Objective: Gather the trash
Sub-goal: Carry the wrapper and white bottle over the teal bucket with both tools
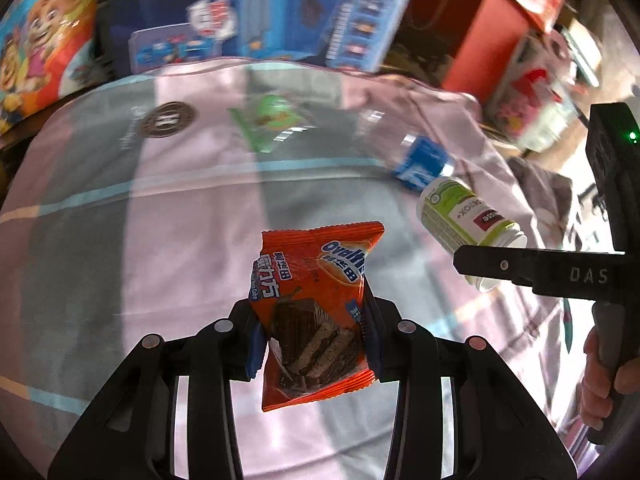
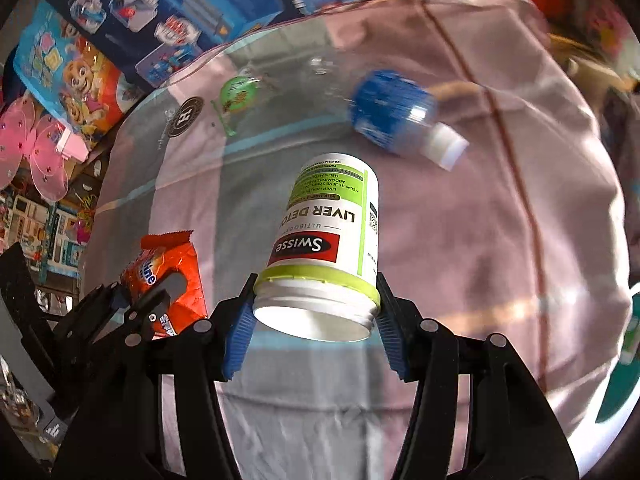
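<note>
We hold two pieces of trash at once above a cloth-covered surface (image 1: 160, 240) striped in pink, grey and pale blue. Our left gripper (image 1: 312, 344) has its fingers (image 1: 256, 344) clamped on an orange Ovaltine snack wrapper (image 1: 316, 312), the pack pinched upright between the blue pads and lifted off the cloth. Our right gripper (image 2: 316, 320) has its fingers (image 2: 240, 332) closed against the neck of a white-and-green Swisse supplement bottle (image 2: 328, 232), which has no lid and points its open mouth back toward the camera.

From the left wrist view, the bottle (image 1: 468, 224) shows to the right of the wrapper, with the right gripper's black finger across it and a hand (image 1: 600, 380) on the handle at the frame's edge. From the right wrist view, the wrapper (image 2: 168, 276) sits low left in the other gripper's grasp.

On the cloth beyond lie a clear plastic bottle with a blue label (image 2: 392, 108) on its side, and a small green packet (image 2: 236, 96) well apart from it, near a round dark logo (image 1: 166, 119). Bright toy boxes (image 1: 280, 8) crowd the far edge.
</note>
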Motion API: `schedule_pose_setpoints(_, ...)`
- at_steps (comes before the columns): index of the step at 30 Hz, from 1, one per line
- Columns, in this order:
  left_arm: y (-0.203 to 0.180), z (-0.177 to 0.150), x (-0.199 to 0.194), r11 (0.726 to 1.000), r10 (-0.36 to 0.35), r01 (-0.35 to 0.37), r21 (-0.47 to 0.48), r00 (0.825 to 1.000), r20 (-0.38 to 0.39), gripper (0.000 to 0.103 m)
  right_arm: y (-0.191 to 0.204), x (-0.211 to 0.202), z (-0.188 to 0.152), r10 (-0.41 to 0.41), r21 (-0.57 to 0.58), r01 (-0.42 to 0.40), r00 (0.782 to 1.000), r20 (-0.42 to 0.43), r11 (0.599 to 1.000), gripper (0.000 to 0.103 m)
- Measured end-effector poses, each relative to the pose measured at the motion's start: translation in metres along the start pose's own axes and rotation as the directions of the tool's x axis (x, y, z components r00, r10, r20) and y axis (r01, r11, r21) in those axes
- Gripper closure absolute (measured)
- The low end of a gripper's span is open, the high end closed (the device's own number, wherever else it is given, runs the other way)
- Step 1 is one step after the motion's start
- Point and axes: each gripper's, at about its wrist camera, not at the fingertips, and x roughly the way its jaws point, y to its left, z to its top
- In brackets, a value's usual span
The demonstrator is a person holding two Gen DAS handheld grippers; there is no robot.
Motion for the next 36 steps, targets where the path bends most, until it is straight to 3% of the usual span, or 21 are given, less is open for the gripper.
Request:
schedule_pose_setpoints(9, -0.089, -0.013, -0.003, 0.989, -0.047, 0.050, 0.141, 0.999, -0.024, 0.063, -0.077, -0.056, -0.040, 0.007, 0.103, -0.016, 0.996, 0.086, 0.995, 0.050)
schedule_pose_setpoints(18, -0.185, -0.022, 0.002, 0.954, -0.102, 0.115, 0.278, 0.993, -0.062, 0.063, -0.158, -0.107, -0.080, -0.018, 0.203, -0.018, 0.985, 0.172, 0.979, 0.050)
schedule_pose_setpoints(28, -0.293, -0.043, 0.024, 0.888, -0.144, 0.190, 0.418, 0.980, -0.141, 0.063, -0.255, -0.156, -0.135, -0.074, 0.353, -0.024, 0.962, 0.263, 0.935, 0.050)
schedule_pose_setpoints(36, -0.370, -0.058, 0.045, 0.829, -0.175, 0.259, 0.496, 0.962, -0.211, 0.063, -0.326, -0.180, -0.175, -0.145, 0.477, -0.006, 0.949, 0.280, 0.879, 0.050)
